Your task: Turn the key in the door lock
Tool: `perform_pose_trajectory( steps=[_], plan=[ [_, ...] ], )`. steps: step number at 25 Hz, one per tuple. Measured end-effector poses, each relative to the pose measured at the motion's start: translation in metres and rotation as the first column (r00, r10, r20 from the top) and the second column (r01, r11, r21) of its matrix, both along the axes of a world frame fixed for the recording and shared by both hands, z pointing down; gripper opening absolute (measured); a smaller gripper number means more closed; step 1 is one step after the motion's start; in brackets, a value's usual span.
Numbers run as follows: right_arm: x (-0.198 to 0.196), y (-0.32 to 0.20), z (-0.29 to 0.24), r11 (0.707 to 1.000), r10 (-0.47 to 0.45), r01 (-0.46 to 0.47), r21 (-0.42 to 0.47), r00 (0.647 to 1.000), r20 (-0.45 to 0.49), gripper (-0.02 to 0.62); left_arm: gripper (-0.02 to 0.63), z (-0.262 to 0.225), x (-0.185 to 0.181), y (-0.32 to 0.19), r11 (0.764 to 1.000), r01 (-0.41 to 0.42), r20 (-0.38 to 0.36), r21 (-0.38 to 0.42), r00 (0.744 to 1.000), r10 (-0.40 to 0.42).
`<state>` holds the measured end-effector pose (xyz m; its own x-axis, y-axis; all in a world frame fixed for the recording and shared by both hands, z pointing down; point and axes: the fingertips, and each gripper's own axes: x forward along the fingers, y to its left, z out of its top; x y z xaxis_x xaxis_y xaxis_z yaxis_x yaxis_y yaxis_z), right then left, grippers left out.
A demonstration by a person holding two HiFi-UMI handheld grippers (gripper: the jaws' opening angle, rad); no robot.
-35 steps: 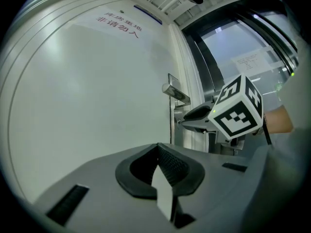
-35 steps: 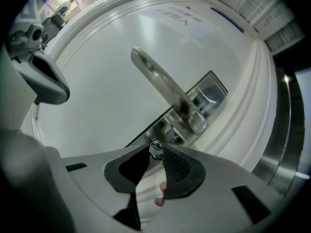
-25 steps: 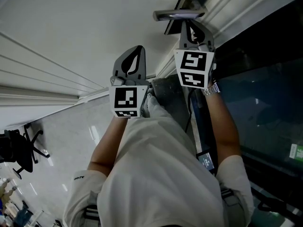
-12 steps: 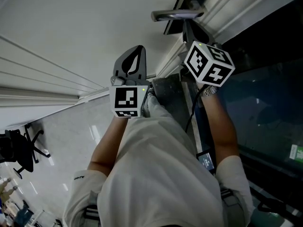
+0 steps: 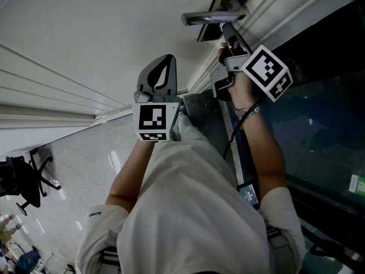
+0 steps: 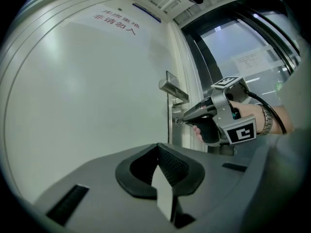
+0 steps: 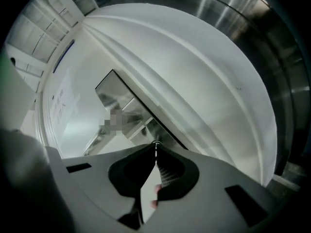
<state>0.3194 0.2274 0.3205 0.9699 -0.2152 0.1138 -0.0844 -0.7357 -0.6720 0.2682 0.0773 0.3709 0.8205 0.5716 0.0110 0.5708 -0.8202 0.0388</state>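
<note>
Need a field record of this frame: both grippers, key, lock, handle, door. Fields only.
right gripper: jaws shut on the key, tip against the lock plate
key: in the lock, below the door handle
left gripper: jaws shut, nothing between them, held apart from the door
door handle: lever, neither gripper touches it
door: white, printed sign near its top
task state: key is in the lock and gripped
</note>
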Motion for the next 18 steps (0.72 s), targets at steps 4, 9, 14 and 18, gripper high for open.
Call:
perform_pose_trajectory(
  steps=[4,9,14,18],
  plan=[
    [0.0,0.001,0.003,0.981,-0.01,0.007,0.194,1.0,0.011,0.009,0.009,0.0,0.0,0.001,1.0,-0.004,-0.002,0.002,1.0,0.004],
    [0.001,0.006,0.008,0.931,-0.013,0.001,0.365,0.999,0.03,0.009,0.009,-0.001,0.0,0.001,1.0,-0.005,-0.003,0.001,1.0,0.005],
    [-0.005,0.0,-0.005,0.996,-0.022,0.022,0.089,1.0,0.006,0.011,0.009,0.001,0.0,0.002,1.0,-0.008,-0.001,0.008,1.0,0.008],
    [-0.008,-0.003,-0.014,0.98,-0.046,0.042,-0.192,0.999,-0.016,0.081,0.009,0.0,0.0,0.006,1.0,-0.017,-0.004,0.007,1.0,0.017]
  ],
)
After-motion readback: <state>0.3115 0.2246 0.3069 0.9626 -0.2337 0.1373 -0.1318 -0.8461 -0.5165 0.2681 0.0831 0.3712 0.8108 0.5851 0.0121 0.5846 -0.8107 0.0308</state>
